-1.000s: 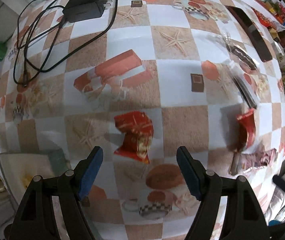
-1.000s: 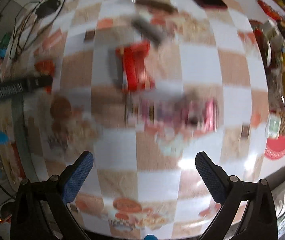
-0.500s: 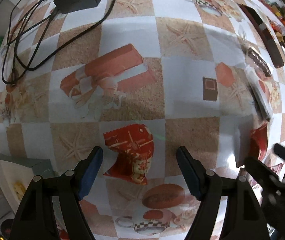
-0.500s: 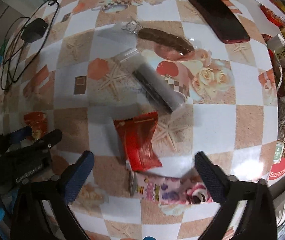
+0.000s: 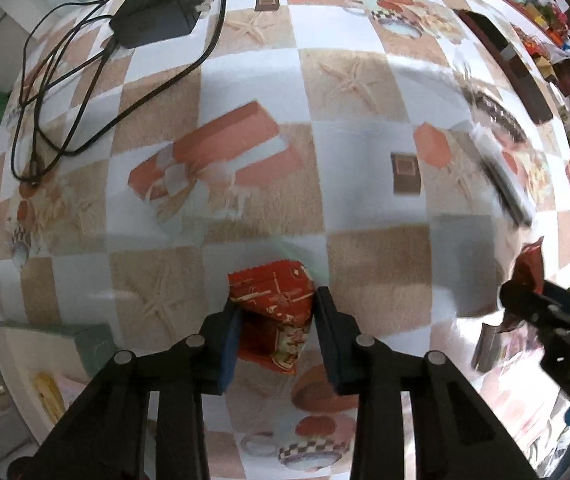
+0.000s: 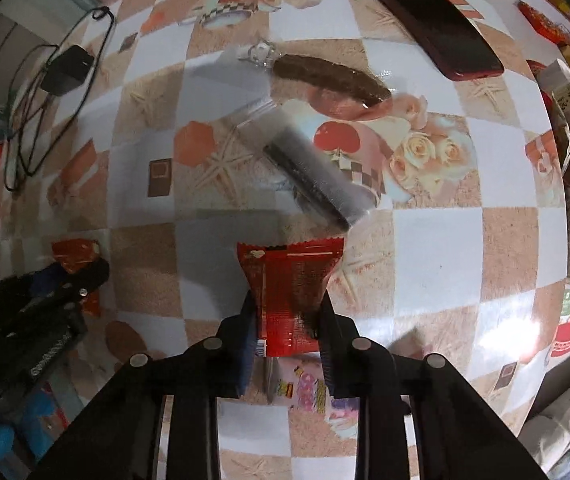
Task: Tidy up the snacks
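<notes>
The left gripper (image 5: pixel 275 316) is clamped on a small crinkled red-and-orange foil snack packet (image 5: pixel 273 312), its blue-padded fingers (image 5: pixel 229 340) pressing the packet's two sides low over the checkered, starfish-printed surface (image 5: pixel 365 160). The right gripper (image 6: pixel 287 320) is likewise closed on a glossy red snack wrapper with a serrated top edge (image 6: pixel 291 288), held by its lower half so that the serrated end points away from the camera. Just beyond that wrapper lies a clear plastic sleeve with a dark bar inside (image 6: pixel 305 168), set diagonally, and farther off a long brown snack in transparent wrapping (image 6: pixel 325 78). Beneath the right gripper, a pink and white cartoon-printed packet (image 6: pixel 309 390) rests on the surface. A dark red smartphone (image 6: pixel 425 16) lies near the far edge, and a black power adapter with a looped cable (image 5: pixel 153 12) sits at the far left corner. An open pale box with a grey-green rim (image 5: pixel 45 344) stands by the left gripper at the surface's near left edge.
</notes>
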`<state>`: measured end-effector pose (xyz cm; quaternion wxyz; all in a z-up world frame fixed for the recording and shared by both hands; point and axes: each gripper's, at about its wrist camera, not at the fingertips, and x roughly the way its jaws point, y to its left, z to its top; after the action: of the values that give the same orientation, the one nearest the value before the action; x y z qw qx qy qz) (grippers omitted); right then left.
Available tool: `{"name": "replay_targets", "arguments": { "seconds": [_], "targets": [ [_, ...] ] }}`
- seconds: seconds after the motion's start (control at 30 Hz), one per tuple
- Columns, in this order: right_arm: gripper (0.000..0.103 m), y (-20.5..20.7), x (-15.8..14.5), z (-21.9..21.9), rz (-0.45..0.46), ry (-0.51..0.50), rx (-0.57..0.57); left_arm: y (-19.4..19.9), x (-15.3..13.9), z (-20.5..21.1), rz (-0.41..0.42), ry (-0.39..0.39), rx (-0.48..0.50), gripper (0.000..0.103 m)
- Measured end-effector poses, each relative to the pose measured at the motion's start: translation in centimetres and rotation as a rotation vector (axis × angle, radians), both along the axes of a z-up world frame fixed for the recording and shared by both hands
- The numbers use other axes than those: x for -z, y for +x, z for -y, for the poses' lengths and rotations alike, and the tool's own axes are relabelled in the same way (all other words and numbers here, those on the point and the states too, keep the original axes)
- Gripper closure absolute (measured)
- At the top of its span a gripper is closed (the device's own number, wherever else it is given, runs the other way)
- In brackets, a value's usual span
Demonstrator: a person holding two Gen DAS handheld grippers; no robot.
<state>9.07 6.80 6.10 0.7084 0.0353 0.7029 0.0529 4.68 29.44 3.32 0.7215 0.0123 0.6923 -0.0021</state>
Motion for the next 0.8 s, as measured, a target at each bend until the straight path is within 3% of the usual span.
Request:
{"name": "replay_targets", "arguments": {
  "seconds": [0.23, 0.43, 0.6, 0.8],
  "targets": [
    [0.075, -4.9, -1.6, -1.0, 0.006, 0.061, -0.053, -7.0, 0.1, 0.6, -0.029, -0.001, 0.047, 0.066],
    [0.075, -11.2, -1.3, -1.3, -0.033, 0.058, -0.096, -13.1, 0.1, 1.3, -0.068, -0.005, 0.081, 0.065],
    [0.075, -14.2, -0.6, 2.9, -0.064, 0.004, -0.025, -15.0, 0.1, 1.6, -0.078, -0.003, 0.088, 0.065],
    [0.075, -14.5, 1.3, 7.2, -0.106, -0.072, -0.006, -14.8, 0.0, 1.6, -0.086, -0.001, 0.081, 0.064]
  ]
}}
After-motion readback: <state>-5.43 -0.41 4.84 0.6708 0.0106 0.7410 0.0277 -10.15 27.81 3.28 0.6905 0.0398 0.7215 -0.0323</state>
